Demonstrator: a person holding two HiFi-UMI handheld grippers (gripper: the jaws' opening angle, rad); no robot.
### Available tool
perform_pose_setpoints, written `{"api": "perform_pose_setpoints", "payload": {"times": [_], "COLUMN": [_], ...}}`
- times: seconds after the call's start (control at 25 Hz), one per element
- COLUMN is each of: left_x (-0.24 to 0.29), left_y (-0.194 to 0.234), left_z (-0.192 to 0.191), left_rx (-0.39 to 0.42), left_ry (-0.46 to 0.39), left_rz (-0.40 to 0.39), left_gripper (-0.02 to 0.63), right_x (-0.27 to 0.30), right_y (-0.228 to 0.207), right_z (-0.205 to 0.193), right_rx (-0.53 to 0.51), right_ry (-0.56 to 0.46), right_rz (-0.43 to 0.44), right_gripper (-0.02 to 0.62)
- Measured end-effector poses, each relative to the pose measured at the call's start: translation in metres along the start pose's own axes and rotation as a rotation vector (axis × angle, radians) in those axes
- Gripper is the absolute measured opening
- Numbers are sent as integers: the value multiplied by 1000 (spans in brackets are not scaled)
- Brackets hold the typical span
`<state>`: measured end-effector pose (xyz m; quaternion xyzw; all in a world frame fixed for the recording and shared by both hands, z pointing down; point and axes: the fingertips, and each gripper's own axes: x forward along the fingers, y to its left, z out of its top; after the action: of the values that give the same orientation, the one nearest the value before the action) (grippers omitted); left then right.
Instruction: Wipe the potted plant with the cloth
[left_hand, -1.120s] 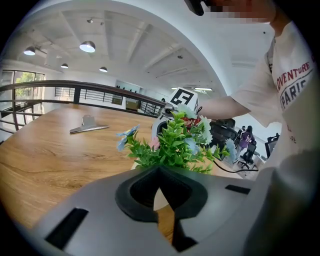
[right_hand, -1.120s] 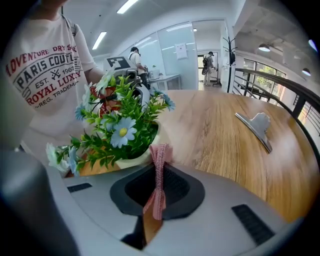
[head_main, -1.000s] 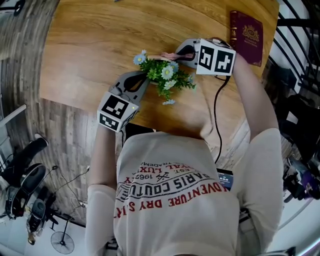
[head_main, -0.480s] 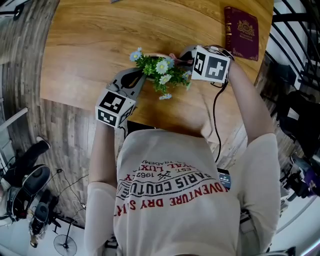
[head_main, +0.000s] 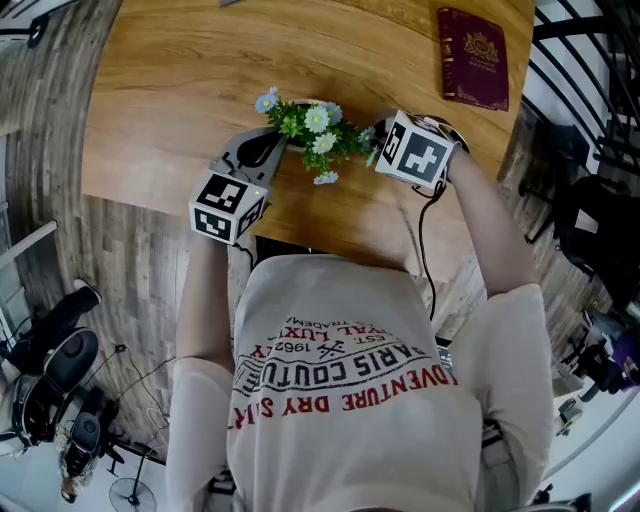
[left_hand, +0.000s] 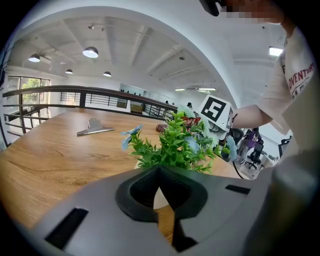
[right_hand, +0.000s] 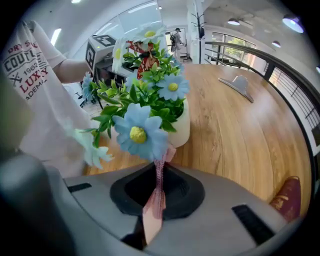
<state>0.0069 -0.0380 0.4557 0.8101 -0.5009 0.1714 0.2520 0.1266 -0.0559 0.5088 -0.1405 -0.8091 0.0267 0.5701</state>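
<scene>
The potted plant (head_main: 312, 128), green sprigs with pale blue flowers in a white pot (right_hand: 182, 128), stands near the front edge of the wooden table (head_main: 180, 90). My right gripper (head_main: 372, 136) is at its right side, shut on a thin pink cloth (right_hand: 158, 196). The cloth runs up between the jaws to a blue flower (right_hand: 138, 133) and the pot's side. My left gripper (head_main: 282, 141) is shut at the plant's left, its tips (left_hand: 159, 172) right at the foliage (left_hand: 176, 146). Whether it pinches anything stays hidden.
A maroon booklet (head_main: 472, 58) lies at the table's far right corner. A grey metal clip (left_hand: 95, 128) lies further out on the wood. A black cable (head_main: 424, 250) hangs from the right gripper over the near table edge. Railings stand beyond the table.
My right gripper, with the cloth, has slid along the plant's right side toward the near table edge and rolled. The left gripper and the plant have kept their place.
</scene>
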Motion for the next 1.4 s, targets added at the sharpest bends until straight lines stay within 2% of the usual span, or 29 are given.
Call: {"api": "perform_pose_setpoints", "payload": {"times": [0.12,0.24,0.48,0.72,0.92,1.16,1.4], "left_x": [-3,-14,-49,-83,-105,-138,-148], "left_y": [-3,-7,-9,8,32,68,104], "left_z": [3,11,40,75,86,65,28], "left_rx": [22,53,138,207,267,298,264], "left_ry": [-27,-61,-123,-192,-186,-144,-84], "left_rz": [25,40,25,-71,-172,-244,-233], "left_gripper": [15,15,15,15,15,15,15], "right_x": [-18,-51,-119,-154,-143,-78,3], "right_y": [-14,-26,-9,24,41,58,44], "right_z": [-7,-7,21,90,146,196,202], "right_rx": [105,222,370,458,589,746,923], "right_ry": [-27,-97,-224,-269,-287,-347,-367], "right_rz": [-143,-298,-481,-586,-655,-656,-695], "right_gripper": [43,43,43,43,43,43,43]}}
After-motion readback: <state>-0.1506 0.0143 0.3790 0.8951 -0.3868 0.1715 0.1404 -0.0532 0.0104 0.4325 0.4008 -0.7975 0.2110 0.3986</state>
